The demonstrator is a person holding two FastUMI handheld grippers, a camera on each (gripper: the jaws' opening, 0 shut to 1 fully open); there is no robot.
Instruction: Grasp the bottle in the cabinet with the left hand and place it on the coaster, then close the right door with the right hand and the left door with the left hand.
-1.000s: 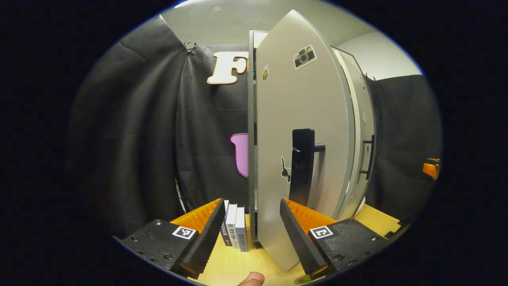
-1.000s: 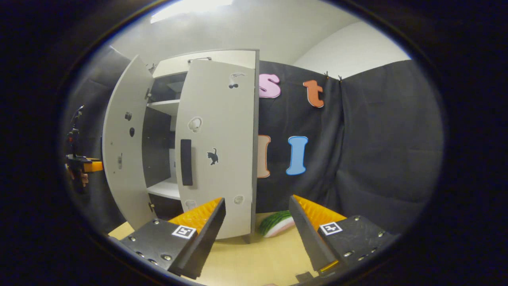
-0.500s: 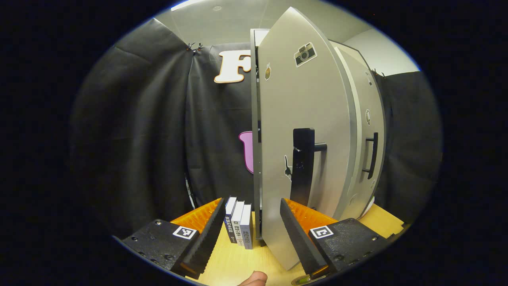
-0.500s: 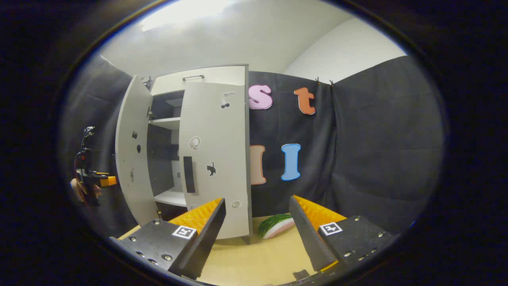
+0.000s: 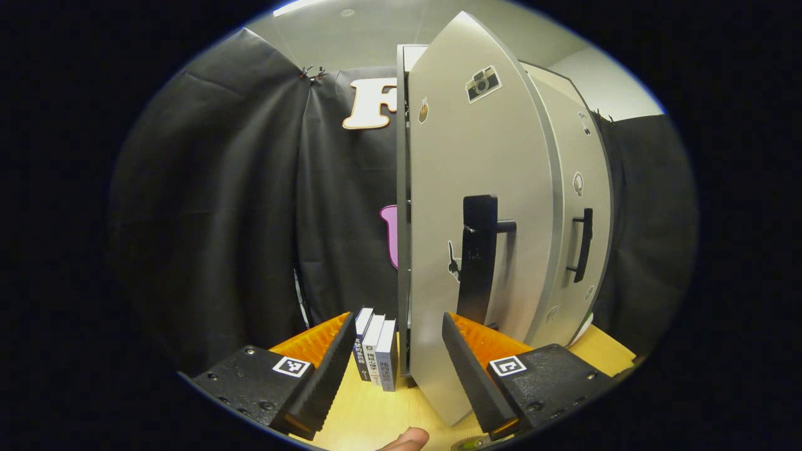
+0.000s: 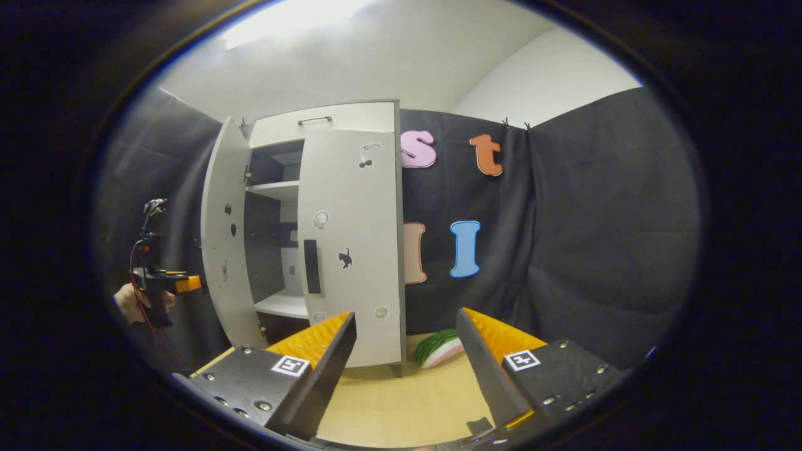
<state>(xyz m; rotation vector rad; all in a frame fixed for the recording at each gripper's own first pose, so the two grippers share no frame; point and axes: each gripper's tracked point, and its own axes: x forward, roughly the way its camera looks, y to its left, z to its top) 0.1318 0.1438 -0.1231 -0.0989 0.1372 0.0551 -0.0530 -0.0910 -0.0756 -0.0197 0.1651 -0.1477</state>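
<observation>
The grey cabinet [image 6: 326, 125] stands on the wooden table. Its left door [image 5: 476, 156] hangs open and faces me almost edge-on in the left gripper view, its black handle [image 5: 479, 257] just beyond my right-hand finger. My left gripper [image 5: 395, 363] is open and holds nothing, a short way in front of that door. The right door [image 6: 354, 250] lies flat against the cabinet front or nearly so, with its handle [image 6: 311, 266] visible. My right gripper [image 6: 407, 369] is open and empty, well back from the cabinet. In the right gripper view the left gripper [image 6: 185, 284] shows far left, held by a hand [image 6: 128, 304].
Three books [image 5: 376, 354] stand upright left of the cabinet. A watermelon-slice toy [image 6: 438, 347] lies on the table [image 6: 401, 401] right of the cabinet. Shelves [image 6: 272, 188] show through the open left half. Black cloth walls surround the booth.
The right door has swung from ajar to nearly flush, and my right gripper has drawn back from it. The left gripper has shifted slightly, keeping the left door ahead.
</observation>
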